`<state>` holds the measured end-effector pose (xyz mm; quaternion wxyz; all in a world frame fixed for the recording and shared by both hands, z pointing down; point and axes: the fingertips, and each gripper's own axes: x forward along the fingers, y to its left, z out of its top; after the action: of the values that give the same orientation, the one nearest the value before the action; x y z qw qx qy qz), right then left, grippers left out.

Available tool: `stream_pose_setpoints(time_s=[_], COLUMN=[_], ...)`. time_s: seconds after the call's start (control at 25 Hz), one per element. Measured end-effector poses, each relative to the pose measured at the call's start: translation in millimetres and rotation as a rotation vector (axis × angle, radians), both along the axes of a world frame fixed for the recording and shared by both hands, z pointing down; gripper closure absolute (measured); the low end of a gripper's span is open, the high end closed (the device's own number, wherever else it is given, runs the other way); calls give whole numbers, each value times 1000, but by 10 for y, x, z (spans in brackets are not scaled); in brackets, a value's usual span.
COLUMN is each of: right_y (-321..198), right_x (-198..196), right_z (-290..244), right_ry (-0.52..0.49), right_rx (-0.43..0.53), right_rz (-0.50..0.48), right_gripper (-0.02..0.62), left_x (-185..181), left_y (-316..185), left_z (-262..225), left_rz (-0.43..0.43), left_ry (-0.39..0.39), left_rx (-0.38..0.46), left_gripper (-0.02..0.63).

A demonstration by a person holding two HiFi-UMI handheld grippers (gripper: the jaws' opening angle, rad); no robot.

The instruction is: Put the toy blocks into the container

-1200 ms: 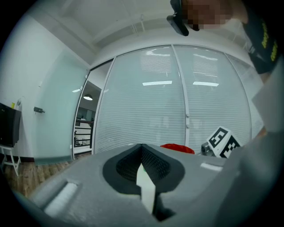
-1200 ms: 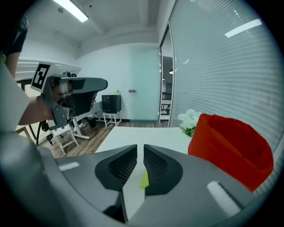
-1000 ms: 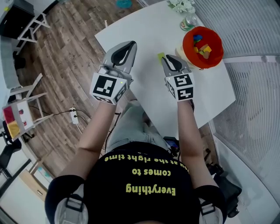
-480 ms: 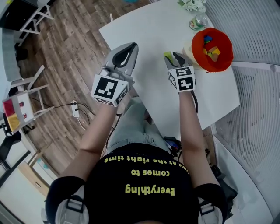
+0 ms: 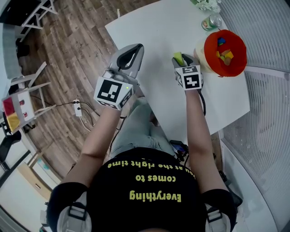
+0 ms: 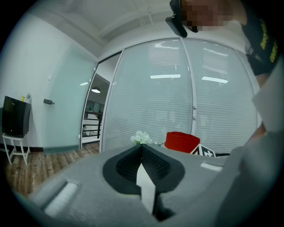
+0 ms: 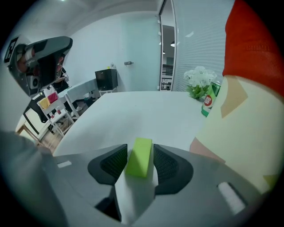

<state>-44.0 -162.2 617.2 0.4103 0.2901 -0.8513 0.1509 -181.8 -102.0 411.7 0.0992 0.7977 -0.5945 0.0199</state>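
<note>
1. The right gripper (image 5: 180,59) (image 7: 140,150) is pointed steeply down at the white table (image 5: 154,31) (image 7: 133,111), just beside the container (image 5: 210,56) (image 7: 253,115).
2. Its jaws stand wide and have just been opening; a green block (image 5: 177,57) (image 7: 139,160) lies between them.
3. In the right gripper view a thin strip of table is seen between the block and the right pad. Whether the left pad touches the block cannot be told, and no grip is seen.
4. The block lies flat on the table with its long side along the jaws, near the container's cream wall but apart from it.
5. The container has a red upper part and a cream lower wall, and it stands at the table's far right.
6. Other blocks (image 5: 224,52) in blue, yellow and orange are seen inside it from the head view.
7. The left gripper (image 5: 136,47) (image 6: 142,148) is held nearly level at the table's left edge, apart from the block and the container.
8. Its jaws are closed together and nothing is held between them.
9. A can (image 5: 211,21) (image 7: 208,99) and white flowers (image 5: 206,4) (image 7: 199,80) stand on the table just beyond the container.
</note>
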Motion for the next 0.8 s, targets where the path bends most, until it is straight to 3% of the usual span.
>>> stream_pose_setpoints(time_s=[0.2, 0.4, 0.8], right_y=[-2, 30, -17], right_x=[14, -23, 26], right_z=[61, 52, -135], right_ry=[-3, -16, -78], right_rx=[-20, -30, 11], right_rz=[4, -2, 14], right_gripper=[399, 436, 443], left_x=[-1, 4, -4], left_y=[-17, -34, -101], left_z=[39, 58, -4], left_rz=[2, 6, 17], left_ry=[-4, -5, -19], left_rx=[-4, -12, 1], left_gripper=[606, 606, 606])
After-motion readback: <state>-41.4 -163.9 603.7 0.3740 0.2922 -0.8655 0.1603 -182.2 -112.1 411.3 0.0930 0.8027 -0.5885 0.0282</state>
